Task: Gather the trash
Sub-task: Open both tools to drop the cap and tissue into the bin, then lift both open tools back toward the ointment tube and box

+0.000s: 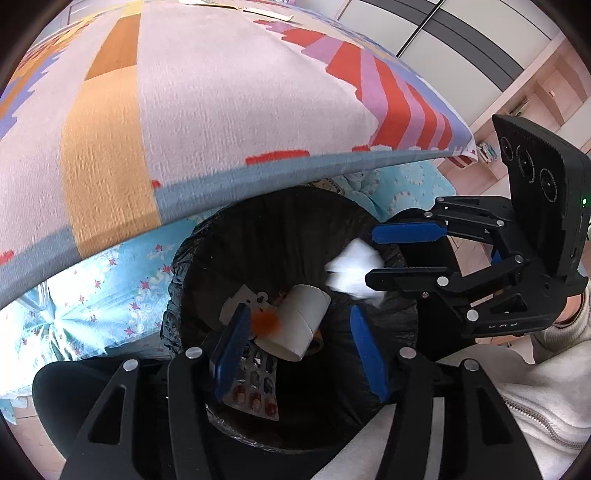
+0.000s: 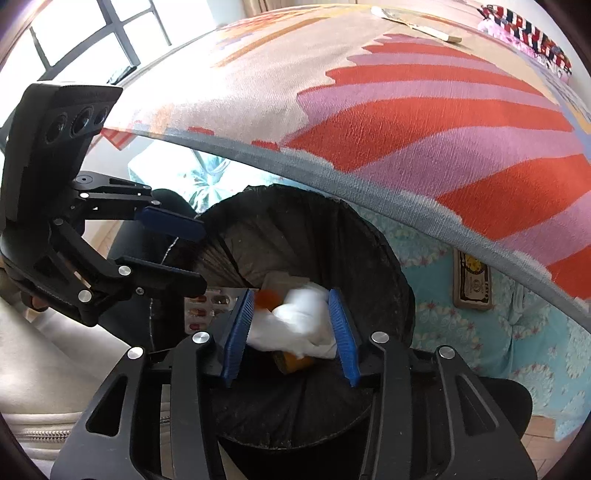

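Observation:
A bin with a black liner (image 1: 207,236) (image 2: 373,236) stands beside the bed. Inside lie a cardboard roll (image 1: 299,325), a pill blister pack (image 1: 255,391) (image 2: 201,308) and an orange scrap (image 1: 264,321). My left gripper (image 1: 301,347) is open and empty over the bin. My right gripper (image 2: 291,325) (image 1: 373,254) hangs over the bin with a blurred white tissue wad (image 2: 295,321) (image 1: 354,271) between its jaws. The jaws look parted and I cannot tell whether they still hold it.
A striped orange, pink and red blanket (image 1: 221,92) (image 2: 424,110) overhangs the bin's far side. A light blue patterned sheet (image 1: 122,288) (image 2: 461,321) hangs below it. Papers (image 2: 417,22) lie far back on the bed. My pale sweater (image 1: 546,398) is at the lower right.

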A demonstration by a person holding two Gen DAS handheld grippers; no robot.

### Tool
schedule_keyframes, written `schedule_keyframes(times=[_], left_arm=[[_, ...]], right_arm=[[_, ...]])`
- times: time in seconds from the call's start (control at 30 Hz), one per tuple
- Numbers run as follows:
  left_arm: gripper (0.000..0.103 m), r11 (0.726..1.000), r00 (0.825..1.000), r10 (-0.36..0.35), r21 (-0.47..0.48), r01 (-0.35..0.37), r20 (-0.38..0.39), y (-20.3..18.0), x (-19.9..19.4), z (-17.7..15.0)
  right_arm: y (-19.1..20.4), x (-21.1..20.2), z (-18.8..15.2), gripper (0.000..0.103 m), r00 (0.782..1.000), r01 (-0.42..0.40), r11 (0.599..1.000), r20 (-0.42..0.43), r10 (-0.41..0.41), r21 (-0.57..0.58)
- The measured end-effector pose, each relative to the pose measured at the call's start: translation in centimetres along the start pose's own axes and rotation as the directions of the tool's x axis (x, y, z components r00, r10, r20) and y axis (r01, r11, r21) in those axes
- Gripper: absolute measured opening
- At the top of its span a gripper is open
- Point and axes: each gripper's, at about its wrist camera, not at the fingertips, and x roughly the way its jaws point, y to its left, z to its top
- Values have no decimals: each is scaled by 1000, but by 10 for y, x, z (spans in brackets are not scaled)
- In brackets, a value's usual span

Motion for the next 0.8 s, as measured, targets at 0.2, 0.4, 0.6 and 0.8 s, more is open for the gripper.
schedule_keyframes(times=[0.2,0.4,0.6,0.8], left_arm=[[54,1000,1000,1,3,-1,23,-3,-12,2],[54,1000,999,10,28,-11,52,-9,-25,6],[54,998,995,21,57,-27,100,-18,-44,13],[54,995,987,29,90,-44,159,-24,-70,26]], right_arm=[[-1,-12,5,42,1000,5,1000,26,-5,-2],[-2,-27,8,42,998,10,1000,60,-9,-10],[-3,-45,12,42,995,15,1000,103,-14,-17],[-1,-62,17,42,990,36,999,136,-31,-32]])
